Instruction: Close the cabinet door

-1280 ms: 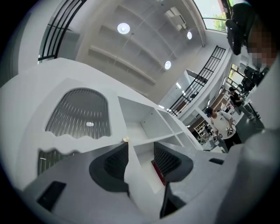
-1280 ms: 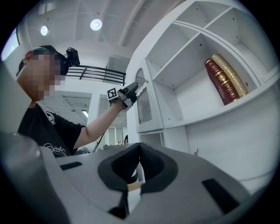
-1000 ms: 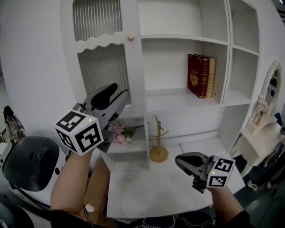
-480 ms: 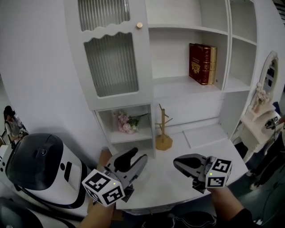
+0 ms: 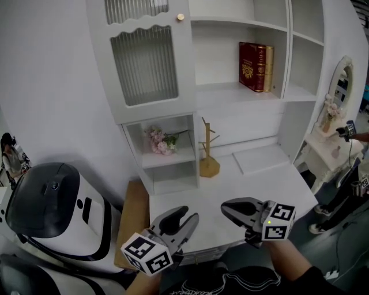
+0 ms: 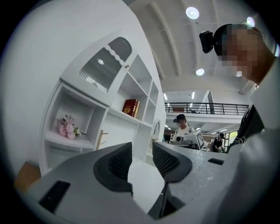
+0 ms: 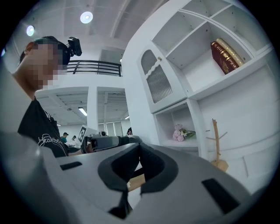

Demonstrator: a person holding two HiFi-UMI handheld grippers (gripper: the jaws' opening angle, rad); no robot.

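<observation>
The white cabinet door [image 5: 147, 63] with ribbed glass and a small round knob [image 5: 180, 17] lies flush with the cabinet front; it also shows in the left gripper view [image 6: 98, 65] and the right gripper view [image 7: 158, 83]. My left gripper [image 5: 185, 216] hangs low by the desk's front edge, far below the door. Its jaws [image 6: 142, 151] have just been closing a little but stand apart with nothing between them. My right gripper [image 5: 226, 205] hovers over the desk to the right, its fingertips [image 7: 140, 146] touching, holding nothing.
Red and gold books [image 5: 253, 59] stand on an open shelf. Pink flowers [image 5: 158, 141] lie in the cubby under the door, next to a wooden stand [image 5: 207, 151] on the white desk [image 5: 253, 178]. A white rounded machine [image 5: 55, 210] is at left, a vanity table [image 5: 328, 138] at right.
The door, ajar a second ago with my left gripper against it, is now shut. My left gripper has dropped to the desk edge. The right gripper has shifted slightly.
</observation>
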